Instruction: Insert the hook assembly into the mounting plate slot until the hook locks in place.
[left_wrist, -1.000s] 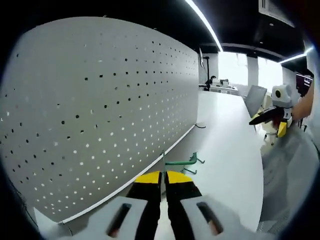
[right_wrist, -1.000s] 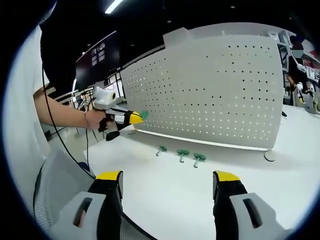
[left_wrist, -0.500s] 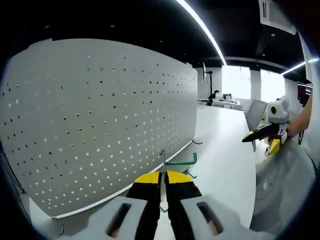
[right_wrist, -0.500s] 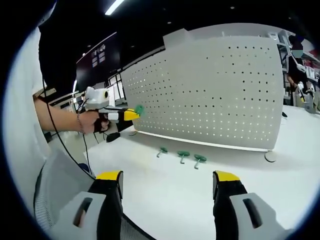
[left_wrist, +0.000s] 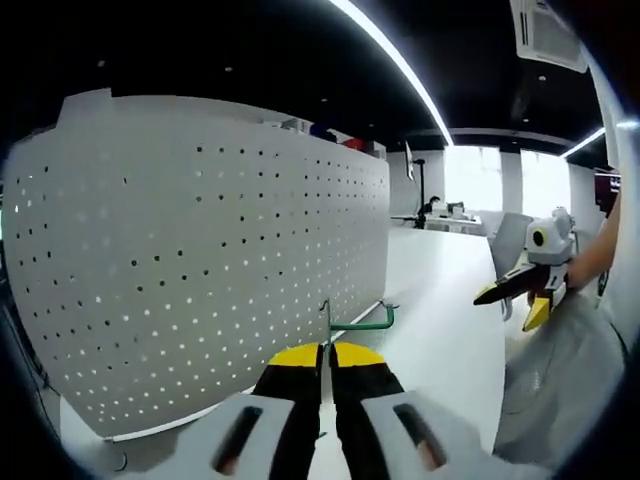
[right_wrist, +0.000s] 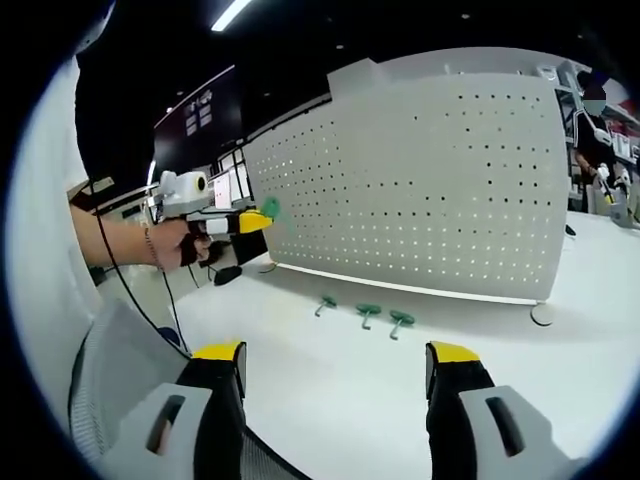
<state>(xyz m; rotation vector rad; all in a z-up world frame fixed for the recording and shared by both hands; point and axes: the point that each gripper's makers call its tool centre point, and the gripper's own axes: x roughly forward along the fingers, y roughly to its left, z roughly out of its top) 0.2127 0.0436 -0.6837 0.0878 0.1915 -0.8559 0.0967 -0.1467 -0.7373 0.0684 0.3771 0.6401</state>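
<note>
Left gripper view: left gripper, jaws clamped on a green hook, held in the air near the white pegboard. Right gripper view: right gripper, jaws spread wide with nothing between them, above the white table; three green hooks lie before the pegboard; left gripper carrying its hook at the board's left end.

Left gripper view skims close along the pegboard; right gripper view faces it from afar.
</note>
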